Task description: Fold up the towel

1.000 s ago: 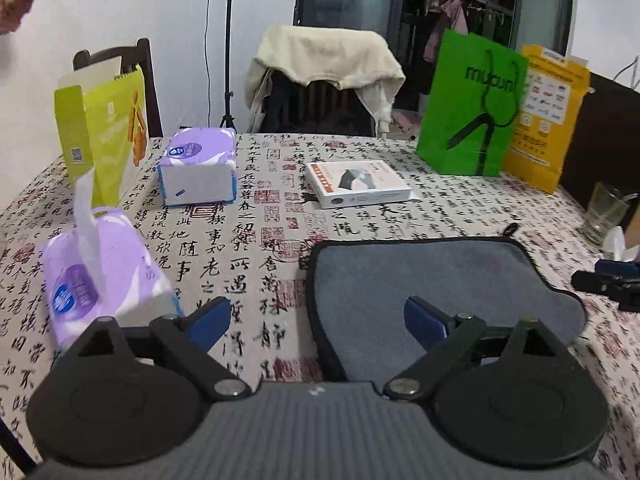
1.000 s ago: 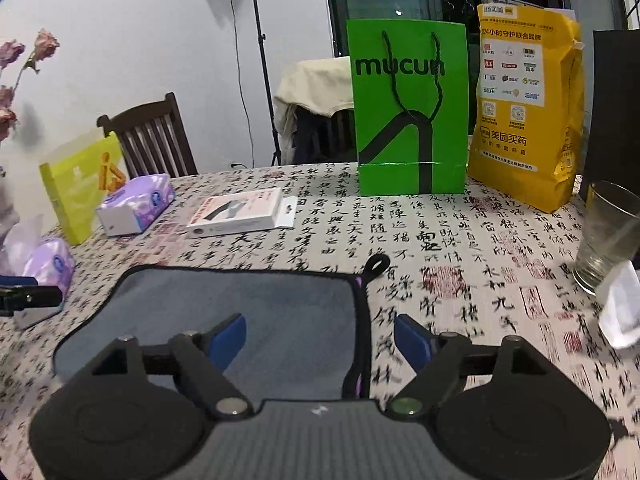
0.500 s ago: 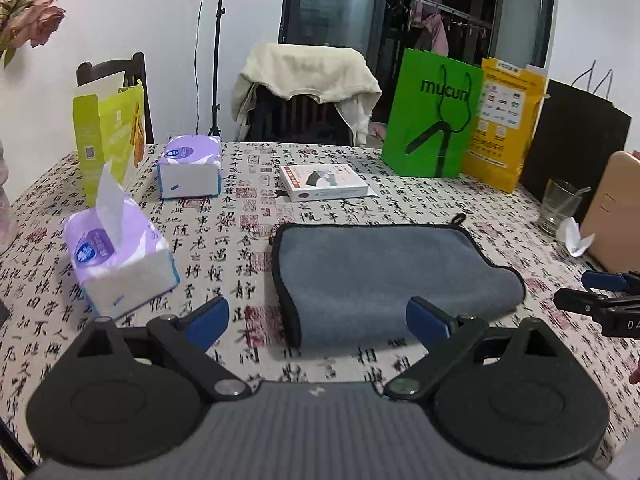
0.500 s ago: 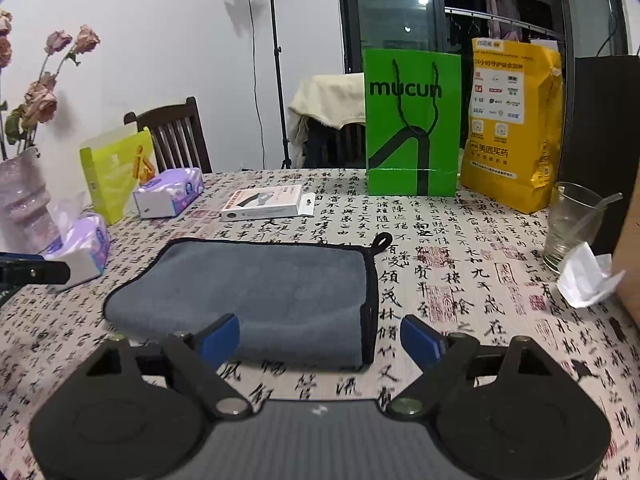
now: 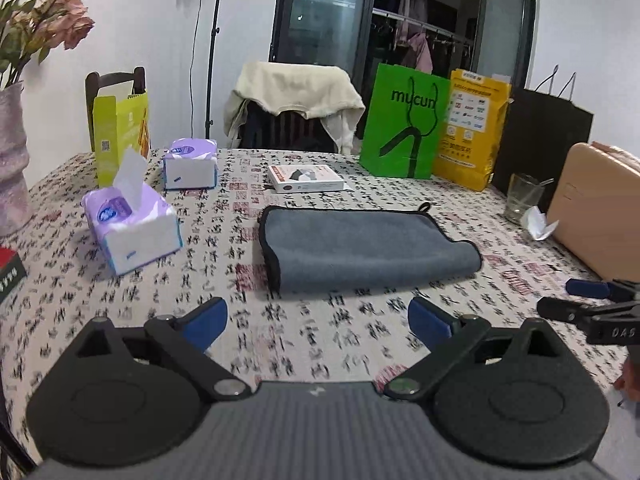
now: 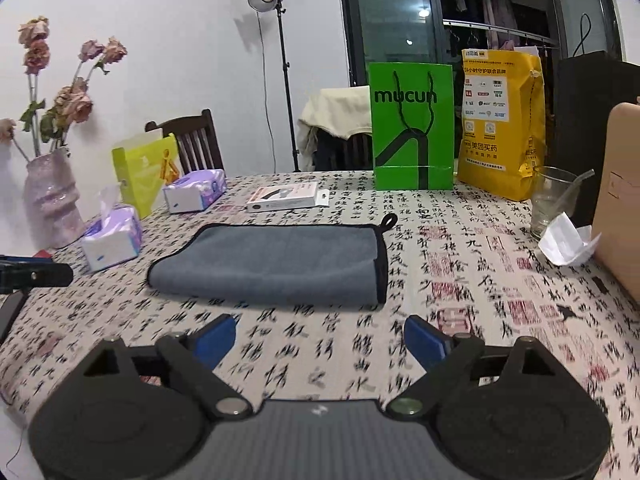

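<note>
A grey towel [image 5: 360, 248] with black trim lies folded flat in the middle of the table; it also shows in the right wrist view [image 6: 272, 264], with its hanging loop [image 6: 389, 221] at the far right corner. My left gripper [image 5: 318, 322] is open and empty, held near the table's front edge, short of the towel. My right gripper [image 6: 320, 338] is open and empty, also back from the towel. The right gripper's tips [image 5: 576, 300] show at the right edge of the left wrist view.
Two purple tissue packs [image 5: 132, 232] [image 5: 190, 164], a yellow-green box [image 5: 120, 132], a white box [image 5: 306, 178], green [image 6: 412, 128] and yellow [image 6: 500, 120] bags, a glass [image 6: 554, 200], crumpled paper [image 6: 566, 240], a tan case [image 6: 618, 200] and a vase [image 6: 50, 200] ring the towel.
Both grippers have drawn back and up from the towel, which now lies farther away and wholly in view. The jaws stay open and the towel has not moved.
</note>
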Available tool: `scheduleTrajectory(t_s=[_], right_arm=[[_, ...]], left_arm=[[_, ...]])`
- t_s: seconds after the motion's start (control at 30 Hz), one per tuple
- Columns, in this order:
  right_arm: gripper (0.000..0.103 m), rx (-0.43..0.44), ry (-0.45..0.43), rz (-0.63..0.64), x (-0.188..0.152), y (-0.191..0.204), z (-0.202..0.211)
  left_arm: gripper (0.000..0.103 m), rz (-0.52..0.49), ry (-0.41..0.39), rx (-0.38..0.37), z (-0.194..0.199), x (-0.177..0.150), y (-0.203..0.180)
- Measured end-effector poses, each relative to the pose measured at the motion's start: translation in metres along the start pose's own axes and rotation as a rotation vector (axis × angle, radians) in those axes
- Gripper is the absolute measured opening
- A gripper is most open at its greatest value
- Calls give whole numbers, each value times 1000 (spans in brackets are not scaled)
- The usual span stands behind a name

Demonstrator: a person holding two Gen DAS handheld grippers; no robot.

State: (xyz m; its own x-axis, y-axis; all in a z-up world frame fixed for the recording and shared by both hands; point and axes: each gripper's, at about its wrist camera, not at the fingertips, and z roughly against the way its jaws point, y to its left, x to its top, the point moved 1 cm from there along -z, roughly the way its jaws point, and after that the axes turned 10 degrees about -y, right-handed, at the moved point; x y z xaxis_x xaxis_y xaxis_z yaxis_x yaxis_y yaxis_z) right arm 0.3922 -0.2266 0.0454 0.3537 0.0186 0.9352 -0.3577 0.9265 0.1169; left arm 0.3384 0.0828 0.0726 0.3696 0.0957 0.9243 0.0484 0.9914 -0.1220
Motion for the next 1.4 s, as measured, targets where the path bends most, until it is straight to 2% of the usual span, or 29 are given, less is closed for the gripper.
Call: scheduleTrajectory(t_s=[0.4,0.7,0.93,1.07,1.4], right_arm=[[93,31,-44,2,-30,15,60],[93,49,-103,-17,-43,23,105],[93,58,-131,-14,-56,32,140],[94,62,-150,-11,-63,38,160],[94,97,-159,-11,-83,59,196]], left_arm=[[100,-9,-63,-22,58,-27,-18],[101,-28,-112,-75,101,-48,-41],[102,-59,-160,-56,135,-68,-52],[102,-74,-196,-20,154,-79,-56],[103,-99,-199,-12,194,-105,-55]])
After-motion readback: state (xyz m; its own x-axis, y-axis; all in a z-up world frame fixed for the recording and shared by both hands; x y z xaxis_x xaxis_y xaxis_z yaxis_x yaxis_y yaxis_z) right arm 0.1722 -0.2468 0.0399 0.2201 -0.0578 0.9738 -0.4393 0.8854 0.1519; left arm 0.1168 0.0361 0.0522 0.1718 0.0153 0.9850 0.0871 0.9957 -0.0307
